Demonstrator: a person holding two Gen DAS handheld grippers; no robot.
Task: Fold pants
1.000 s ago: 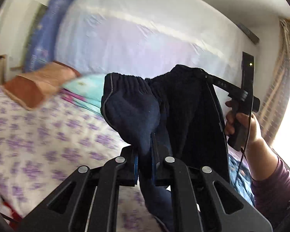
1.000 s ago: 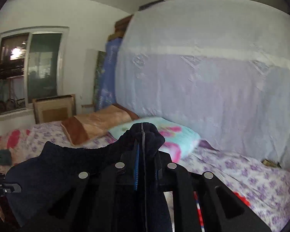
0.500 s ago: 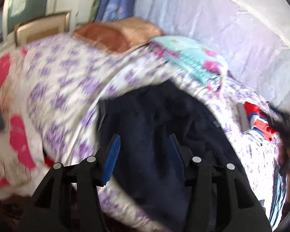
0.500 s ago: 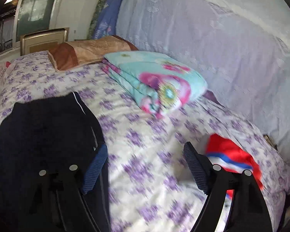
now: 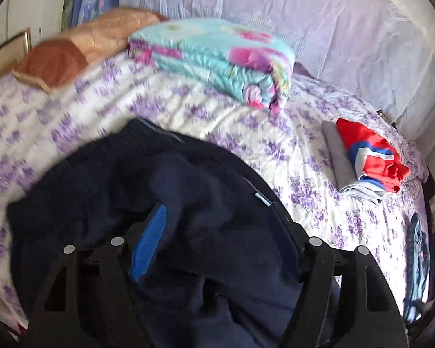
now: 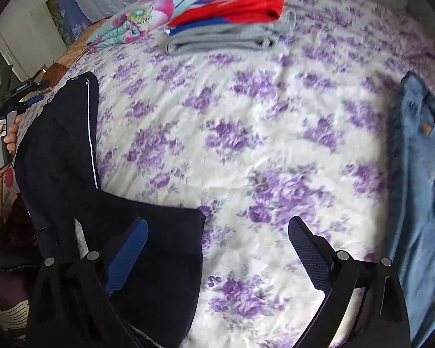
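The dark navy pants (image 5: 194, 203) lie crumpled on the bed with the purple-flowered sheet (image 5: 246, 133), near its front edge. My left gripper (image 5: 226, 237) is open just above them, holding nothing. In the right wrist view the navy pants (image 6: 72, 156) lie at the left, with a white-piped seam. My right gripper (image 6: 217, 246) is open over the sheet (image 6: 261, 145), its left finger (image 6: 127, 252) over the pants' edge. The left gripper (image 6: 14, 98) shows at the far left in a hand.
A folded floral quilt (image 5: 217, 58) and a brown pillow (image 5: 81, 46) lie at the bed's head. A stack of folded clothes with a red garment on top (image 6: 226, 26) lies at the far side. Blue jeans (image 6: 420, 188) lie at the right edge.
Both grippers held the pants up one second ago. They have let go and opened, and the pants now lie on the bed. Both cameras have tilted down toward the sheet.
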